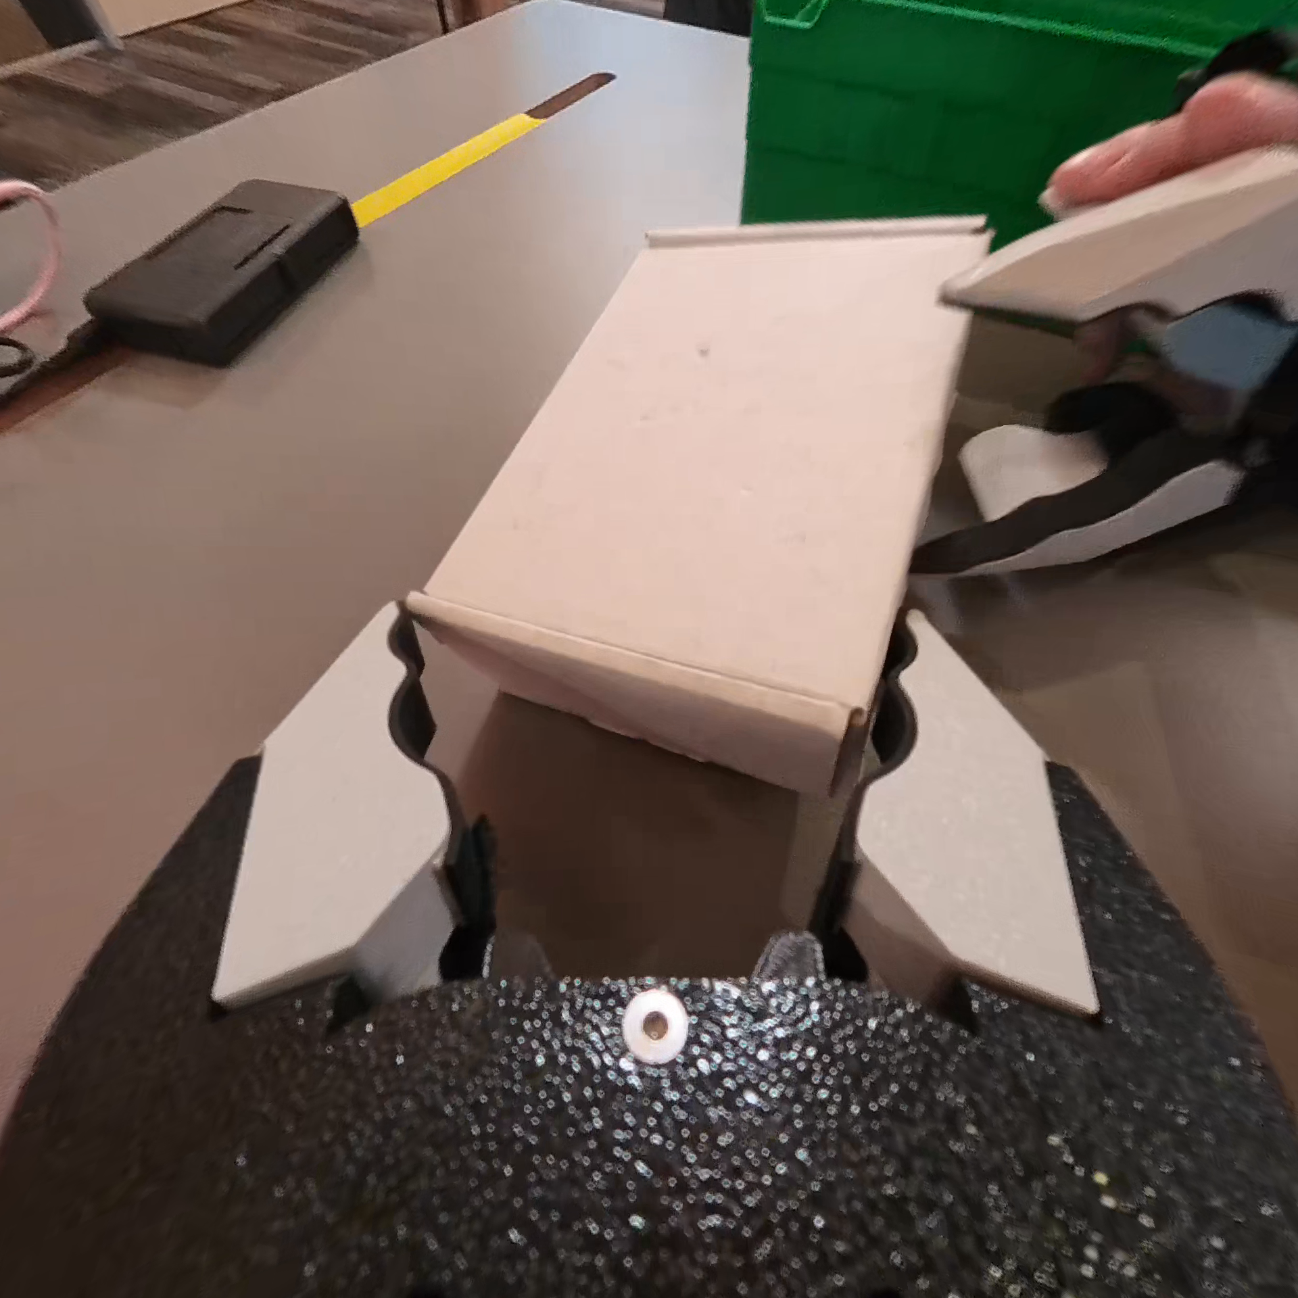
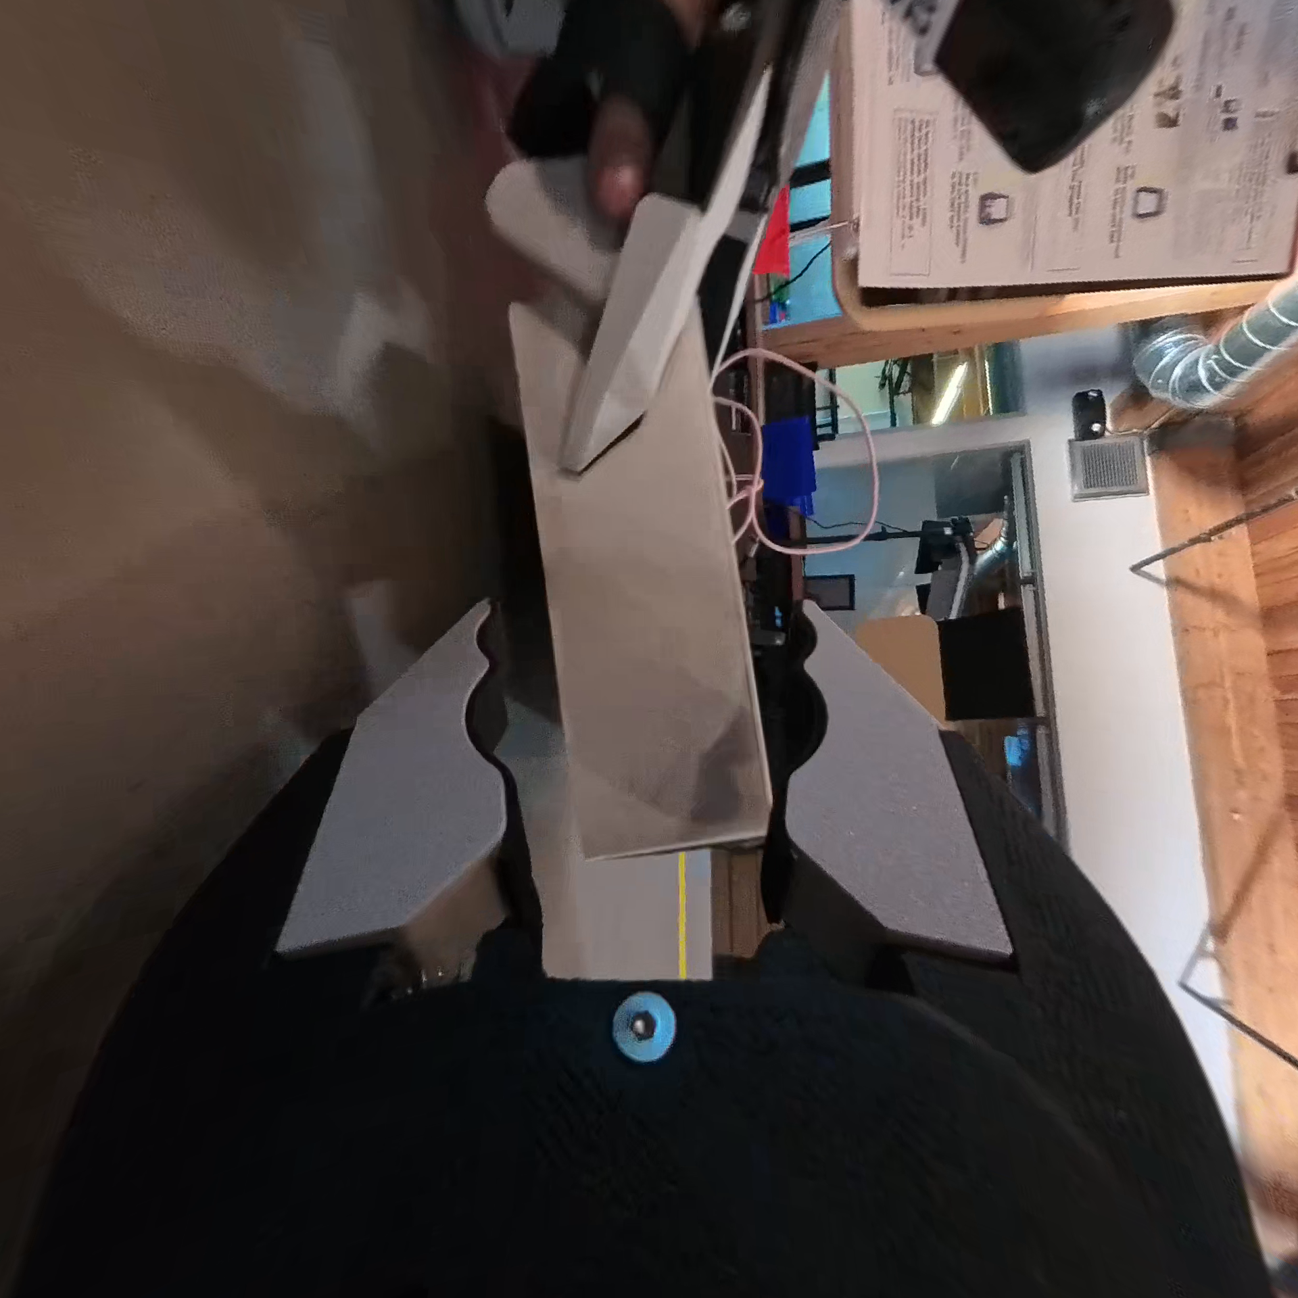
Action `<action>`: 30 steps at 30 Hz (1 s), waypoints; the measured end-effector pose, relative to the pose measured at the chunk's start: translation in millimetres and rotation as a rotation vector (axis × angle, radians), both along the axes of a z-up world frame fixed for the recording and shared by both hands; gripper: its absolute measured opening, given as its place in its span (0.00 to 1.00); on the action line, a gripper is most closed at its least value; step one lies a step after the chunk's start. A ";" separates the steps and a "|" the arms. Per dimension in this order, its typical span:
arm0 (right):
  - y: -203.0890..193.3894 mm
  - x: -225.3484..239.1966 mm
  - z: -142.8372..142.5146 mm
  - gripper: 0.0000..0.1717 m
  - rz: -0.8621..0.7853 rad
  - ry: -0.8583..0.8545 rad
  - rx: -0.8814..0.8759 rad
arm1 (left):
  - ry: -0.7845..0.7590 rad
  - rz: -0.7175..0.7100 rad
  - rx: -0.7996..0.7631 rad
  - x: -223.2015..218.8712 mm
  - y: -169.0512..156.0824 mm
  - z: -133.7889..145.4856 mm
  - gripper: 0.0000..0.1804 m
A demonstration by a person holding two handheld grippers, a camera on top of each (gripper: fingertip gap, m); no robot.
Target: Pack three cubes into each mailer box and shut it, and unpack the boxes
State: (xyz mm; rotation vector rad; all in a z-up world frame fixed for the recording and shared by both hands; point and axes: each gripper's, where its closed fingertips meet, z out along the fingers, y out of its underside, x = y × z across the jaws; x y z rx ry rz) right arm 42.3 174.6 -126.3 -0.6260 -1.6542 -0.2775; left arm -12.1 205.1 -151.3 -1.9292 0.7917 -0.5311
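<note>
A closed tan cardboard mailer box (image 1: 702, 456) lies lengthwise between the fingers of my left gripper (image 1: 653, 660). Both black pads press on its near corners, so the left gripper is shut on it above the grey table (image 1: 211, 527). My right gripper (image 1: 962, 379) is at the box's far right side with its jaws apart. In the right wrist view, which is turned on its side, the box (image 2: 646, 632) stands between the fingers of my right gripper (image 2: 646, 674), with a clear gap at the left pad. One left gripper finger (image 2: 632, 337) lies across the box. No cubes show.
A green crate (image 1: 948, 105) stands behind the box. A black device (image 1: 225, 274) with a pink cable (image 1: 35, 260) lies at the left of the table. A yellow tape strip (image 1: 449, 168) runs behind it. A hand (image 1: 1159, 154) holds the right gripper.
</note>
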 end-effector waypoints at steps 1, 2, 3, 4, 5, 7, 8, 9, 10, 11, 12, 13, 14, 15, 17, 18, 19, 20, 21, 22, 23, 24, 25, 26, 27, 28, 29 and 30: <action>2.5 -0.7 -2.0 0.46 -0.015 -0.013 0.023 | -0.020 -0.021 -0.009 4.0 -3.2 1.5 0.71; 5.7 -0.8 -2.9 0.46 -0.035 -0.023 0.050 | -0.039 -0.038 -0.007 7.5 -5.2 3.3 0.71; 10.8 0.3 -2.5 0.44 -0.066 -0.030 0.082 | -0.051 -0.047 -0.005 9.3 -6.1 3.8 0.71; 16.2 2.4 -2.8 0.43 -0.099 -0.042 0.108 | -0.068 -0.039 0.009 9.3 -4.8 5.5 0.71; 19.6 4.8 -6.0 0.36 -0.120 -0.064 0.108 | -0.082 -0.043 0.021 9.5 -5.4 8.4 0.71; 23.6 8.3 -6.8 0.36 -0.142 -0.058 0.073 | -0.122 -0.054 0.105 9.9 -6.7 21.0 0.83; 24.8 10.0 -4.6 0.36 -0.146 -0.040 0.049 | -0.129 -0.070 0.155 10.9 -9.2 26.7 0.85; 26.3 12.3 -1.7 0.36 -0.153 -0.017 0.021 | -0.119 -0.104 0.213 13.9 -14.0 31.1 0.86; 28.1 15.1 1.3 0.36 -0.161 0.007 -0.008 | -0.094 -0.148 0.299 17.9 -20.6 36.2 0.85; 29.6 18.0 4.2 0.36 -0.167 0.031 -0.037 | -0.048 -0.159 0.429 18.6 -23.8 42.6 0.82; 30.7 20.5 6.8 0.36 -0.169 0.054 -0.063 | 0.022 -0.149 0.569 16.8 -24.7 47.6 0.76; 31.2 22.5 9.0 0.36 -0.167 0.070 -0.081 | 0.101 -0.125 0.679 14.0 -23.5 49.5 0.68; 30.9 23.7 10.1 0.36 -0.161 0.078 -0.090 | 0.171 -0.095 0.740 11.1 -19.9 48.4 0.65; 29.4 23.8 9.7 0.36 -0.150 0.076 -0.094 | 0.217 -0.089 0.757 11.3 -17.8 44.2 0.65; 22.9 21.4 6.3 0.36 -0.113 0.052 -0.098 | 0.254 -0.097 0.789 16.4 -17.3 40.2 0.65; 19.0 19.3 4.2 0.36 -0.094 0.038 -0.102 | 0.282 -0.115 0.806 20.0 -18.6 37.9 0.65; 15.5 17.3 2.4 0.36 -0.080 0.027 -0.107 | 0.312 -0.131 0.817 23.1 -19.2 34.8 0.66; 12.5 15.5 1.4 0.36 -0.067 0.020 -0.111 | 0.337 -0.144 0.821 25.8 -19.6 31.1 0.66; 9.3 14.1 1.2 0.36 -0.053 0.019 -0.119 | 0.357 -0.157 0.818 28.0 -20.1 26.6 0.66; 6.2 13.4 2.0 0.36 -0.037 0.025 -0.135 | 0.360 -0.155 0.821 28.9 -19.9 25.7 0.63; 3.4 13.4 3.5 0.36 -0.022 0.034 -0.157 | 0.360 -0.156 0.821 29.2 -20.0 25.5 0.62; 1.1 13.8 5.7 0.36 -0.008 0.047 -0.185 | 0.355 -0.156 0.818 28.8 -20.1 25.7 0.63; -0.9 14.7 8.6 0.36 0.005 0.063 -0.217 | 0.342 -0.155 0.810 28.1 -20.2 26.0 0.63; -3.3 15.6 11.5 0.36 0.021 0.081 -0.255 | 0.327 -0.156 0.802 27.5 -20.6 26.2 0.63; -5.6 16.8 14.0 0.36 0.039 0.097 -0.297 | 0.313 -0.162 0.795 27.5 -21.7 26.8 0.62; -7.5 18.4 15.6 0.36 0.051 0.106 -0.341 | 0.300 -0.164 0.795 27.7 -22.8 28.6 0.61; -9.2 20.2 16.9 0.36 0.060 0.110 -0.379 | 0.289 -0.164 0.799 28.6 -23.8 31.0 0.60; -11.7 21.8 19.0 0.36 0.074 0.117 -0.411 | 0.280 -0.162 0.810 30.0 -24.9 34.1 0.60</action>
